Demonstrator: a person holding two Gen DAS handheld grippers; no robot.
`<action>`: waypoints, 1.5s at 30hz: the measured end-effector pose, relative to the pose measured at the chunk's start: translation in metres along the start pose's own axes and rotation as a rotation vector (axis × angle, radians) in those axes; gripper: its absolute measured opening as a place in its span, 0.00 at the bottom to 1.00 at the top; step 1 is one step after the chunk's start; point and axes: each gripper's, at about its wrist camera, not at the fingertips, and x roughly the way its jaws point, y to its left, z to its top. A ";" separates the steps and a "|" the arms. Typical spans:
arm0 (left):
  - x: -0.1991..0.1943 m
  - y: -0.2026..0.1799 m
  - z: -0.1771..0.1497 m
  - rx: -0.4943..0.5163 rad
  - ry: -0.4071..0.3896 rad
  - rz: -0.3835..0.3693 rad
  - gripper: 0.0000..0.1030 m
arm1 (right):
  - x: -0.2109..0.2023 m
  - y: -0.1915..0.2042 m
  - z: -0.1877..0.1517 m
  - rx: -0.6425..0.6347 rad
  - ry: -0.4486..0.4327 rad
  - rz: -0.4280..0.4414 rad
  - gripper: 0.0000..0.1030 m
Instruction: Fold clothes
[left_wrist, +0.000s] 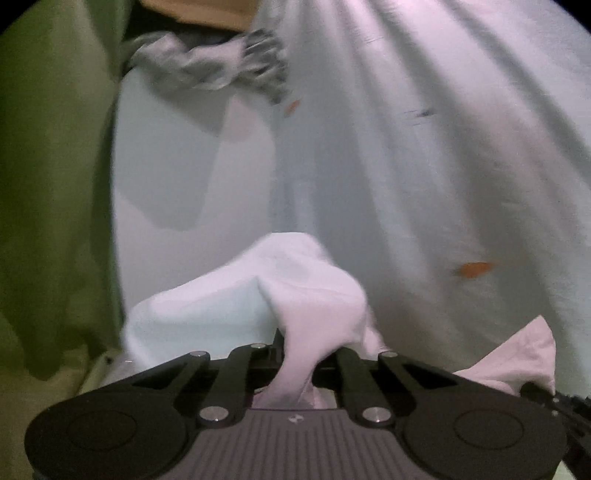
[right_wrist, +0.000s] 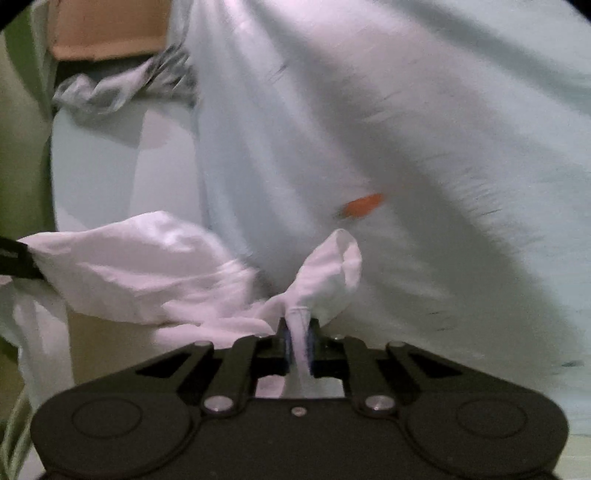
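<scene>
While the left wrist view is smeared with blur, it shows the left gripper (left_wrist: 295, 354) clenched on a bunched fold of the white garment (left_wrist: 406, 166), the cloth pinched between its jaws and trailing back toward the camera. From that pinch the garment spreads up and to the right in long hanging creases, filling most of the picture, with small orange marks (left_wrist: 474, 269) printed on it. Behind it, on the left, lies a pale table surface (left_wrist: 166, 166), and a grey patterned cloth (left_wrist: 207, 66) sits crumpled at its far edge. A green fabric (left_wrist: 48, 166) hangs along the left side, and a brown cardboard box (left_wrist: 199, 11) peeks in at the top. Seen from the right wrist, the right gripper (right_wrist: 298, 343) is likewise clamped on a narrow hem of the same white garment (right_wrist: 424, 129), which passes between the blue pads (right_wrist: 284, 343). Another bunch of the garment stretches off to the left edge, where a dark part of the left gripper (right_wrist: 18, 262) meets it. One orange mark (right_wrist: 364, 205) shows on the draped cloth, with the grey patterned cloth (right_wrist: 122, 88) and cardboard box (right_wrist: 107, 29) at upper left.
</scene>
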 end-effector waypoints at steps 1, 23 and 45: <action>-0.011 -0.014 -0.004 0.000 0.008 -0.024 0.06 | -0.013 -0.014 0.000 -0.002 -0.010 -0.029 0.08; -0.075 -0.136 -0.166 0.017 0.544 -0.237 0.45 | -0.202 -0.320 -0.143 0.370 0.356 -0.584 0.46; -0.049 -0.168 -0.130 0.183 0.502 -0.358 0.55 | -0.223 -0.283 -0.190 0.623 0.431 -0.639 0.71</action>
